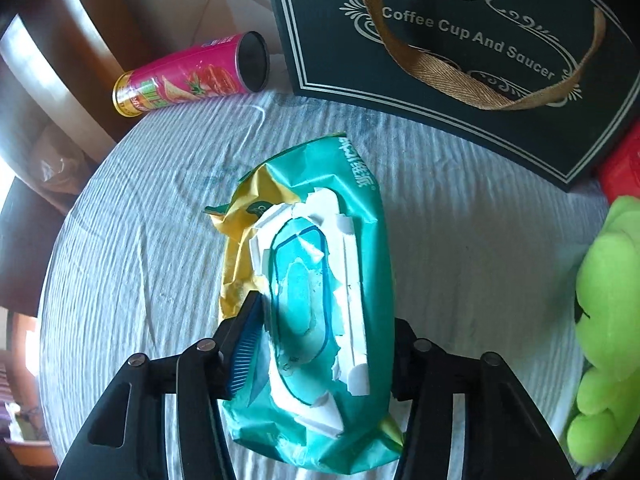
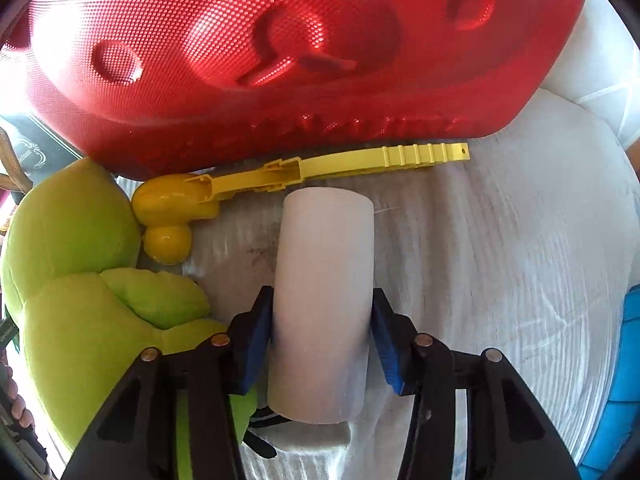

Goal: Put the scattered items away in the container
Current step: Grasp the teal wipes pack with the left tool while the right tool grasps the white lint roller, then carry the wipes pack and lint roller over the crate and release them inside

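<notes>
Black left gripper [image 1: 320,344] with blue pads clamps a crumpled teal wipes packet [image 1: 316,312] at lower centre, ready for lifting toward the dark gift box [image 1: 440,40] at upper right. Right gripper [image 2: 322,344] pinches a white cylinder [image 2: 324,300] across its middle.

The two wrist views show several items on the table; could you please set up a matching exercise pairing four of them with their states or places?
Things:
1. wet wipes pack
2. white cylinder
3. pink chip can
4. yellow scoop tool

States or places:
A. lying on its side at the table's far edge
B. lying right beside the red tray
C. between the right gripper's blue pads
D. between the left gripper's fingers, its torn label facing up

Pairs: 1-D, 2-C, 3-A, 4-B
</notes>
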`<state>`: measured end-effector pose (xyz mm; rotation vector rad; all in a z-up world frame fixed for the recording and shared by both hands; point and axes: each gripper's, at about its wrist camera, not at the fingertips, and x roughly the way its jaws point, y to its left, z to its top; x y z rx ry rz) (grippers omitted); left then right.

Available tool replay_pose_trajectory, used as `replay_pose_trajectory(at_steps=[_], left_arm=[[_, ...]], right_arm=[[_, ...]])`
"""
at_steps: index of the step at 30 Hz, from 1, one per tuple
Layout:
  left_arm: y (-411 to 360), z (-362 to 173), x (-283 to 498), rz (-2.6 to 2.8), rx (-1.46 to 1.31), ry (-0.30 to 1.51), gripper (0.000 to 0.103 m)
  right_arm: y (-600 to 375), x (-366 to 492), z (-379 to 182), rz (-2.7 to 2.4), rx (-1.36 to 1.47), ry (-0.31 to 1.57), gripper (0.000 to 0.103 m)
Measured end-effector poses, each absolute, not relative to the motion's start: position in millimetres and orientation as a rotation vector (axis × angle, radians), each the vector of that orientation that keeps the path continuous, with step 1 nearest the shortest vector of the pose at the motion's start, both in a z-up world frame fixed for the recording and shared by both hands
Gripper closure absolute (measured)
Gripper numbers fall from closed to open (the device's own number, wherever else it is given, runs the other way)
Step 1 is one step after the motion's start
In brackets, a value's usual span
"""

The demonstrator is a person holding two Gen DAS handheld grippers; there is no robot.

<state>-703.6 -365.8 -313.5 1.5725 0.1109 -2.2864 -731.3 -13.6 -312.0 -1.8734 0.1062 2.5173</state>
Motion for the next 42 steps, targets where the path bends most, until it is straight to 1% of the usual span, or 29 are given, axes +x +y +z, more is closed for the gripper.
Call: replay_pose_trajectory(at_steps=[1, 2, 6, 7, 9, 12, 15, 21, 25, 30, 42], left_arm=[[-362, -312, -699, -2.300, 1.567, 0.082, 0.063], [-357, -310, -694, -2.311, 1.562, 0.045, 0.065], [-349, -302, -676, -2.348, 1.572, 0.014, 0.078], [-347, -298, -673, -2.362, 1.572, 0.015, 0.080], [-343, -290, -663, -2.396, 1.567, 0.017, 0.080], [-336, -274, -647, -2.451, 1.512, -0.033, 0.080], [-327, -250, -630, -2.508, 1.459, -0.045, 0.080], [-307, -207, -598, -2.600, 1.385, -0.029, 0.080], [-287, -181, -572, -2.653, 1.364, -0.022, 0.080], [-257, -150, -537, -2.722, 1.342, -0.021, 0.080], [-199, -93, -462, -2.891, 1.332, -0.105, 0.080]], right_arm=[[-14, -729, -311, 2.520, -1.874, 0.102, 0.057], [-15, -727, -309, 2.523, -1.870, 0.094, 0.057], [-16, -715, -299, 2.534, -1.870, 0.067, 0.057], [-17, -710, -297, 2.539, -1.870, 0.061, 0.057], [-17, -701, -290, 2.550, -1.865, 0.052, 0.057], [-18, -685, -277, 2.573, -1.848, 0.058, 0.057], [-24, -669, -258, 2.604, -1.813, 0.035, 0.057], [-48, -624, -210, 2.708, -1.739, 0.024, 0.057], [-47, -609, -169, 2.769, -1.690, -0.009, 0.057], [-11, -585, -145, 2.828, -1.625, -0.020, 0.057], [15, -463, -57, 2.866, -1.465, 0.009, 0.057]])
